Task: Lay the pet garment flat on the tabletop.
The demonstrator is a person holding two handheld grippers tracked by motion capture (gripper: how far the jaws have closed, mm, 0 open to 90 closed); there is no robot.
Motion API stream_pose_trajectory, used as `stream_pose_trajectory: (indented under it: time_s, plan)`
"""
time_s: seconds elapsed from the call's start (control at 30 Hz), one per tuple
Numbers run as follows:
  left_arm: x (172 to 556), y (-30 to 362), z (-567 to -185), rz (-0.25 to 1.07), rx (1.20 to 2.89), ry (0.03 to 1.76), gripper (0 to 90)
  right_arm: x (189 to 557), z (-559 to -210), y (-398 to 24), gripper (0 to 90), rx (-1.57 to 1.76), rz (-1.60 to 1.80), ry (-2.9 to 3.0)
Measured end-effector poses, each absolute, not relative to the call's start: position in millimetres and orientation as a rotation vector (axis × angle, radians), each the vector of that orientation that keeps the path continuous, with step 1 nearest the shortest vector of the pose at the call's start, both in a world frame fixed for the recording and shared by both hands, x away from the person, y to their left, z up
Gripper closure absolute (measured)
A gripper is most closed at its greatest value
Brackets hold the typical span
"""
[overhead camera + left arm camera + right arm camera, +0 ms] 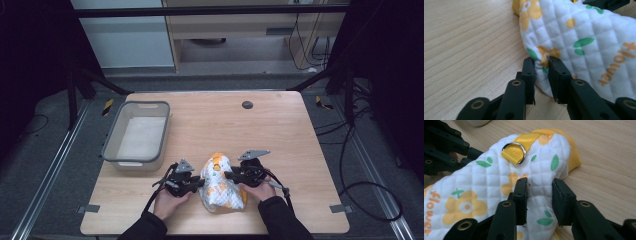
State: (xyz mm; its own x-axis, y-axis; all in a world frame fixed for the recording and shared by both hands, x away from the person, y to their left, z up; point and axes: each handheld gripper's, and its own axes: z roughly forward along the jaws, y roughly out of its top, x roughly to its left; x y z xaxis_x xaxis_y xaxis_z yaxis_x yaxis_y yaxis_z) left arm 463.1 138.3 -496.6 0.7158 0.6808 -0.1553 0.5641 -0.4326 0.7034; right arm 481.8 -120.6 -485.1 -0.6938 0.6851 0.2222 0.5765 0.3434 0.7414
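A white quilted cloth printed with yellow flowers and green leaves lies bunched near the table's front edge, between both hands. My left gripper comes at it from the left; in the left gripper view its jaws pinch a fold at the cloth's edge. My right gripper reaches in from the right, and its jaws squeeze a ridge of the cloth. A metal D-ring on a yellow strap sits just beyond them.
A grey plastic bin stands at the left of the wooden table, its inside bare. A small black round grommet sits near the far edge. Cables and dark frame legs surround the table on the floor.
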Motion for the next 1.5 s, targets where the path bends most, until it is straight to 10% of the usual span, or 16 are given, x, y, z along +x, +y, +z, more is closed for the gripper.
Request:
stream_pose_trajectory:
  time_s: [0.43, 1.5]
  plan:
    - [459, 142, -487, 0.203, 2.136, 0.923, 85.6, 479, -475, -129, 87.1, 1.194, 1.344, 2.459]
    - [446, 152, -378, 0.428, 1.943, 0.79, 85.9, 461, -402, -153, 85.0, 1.077, 1.556, 2.174]
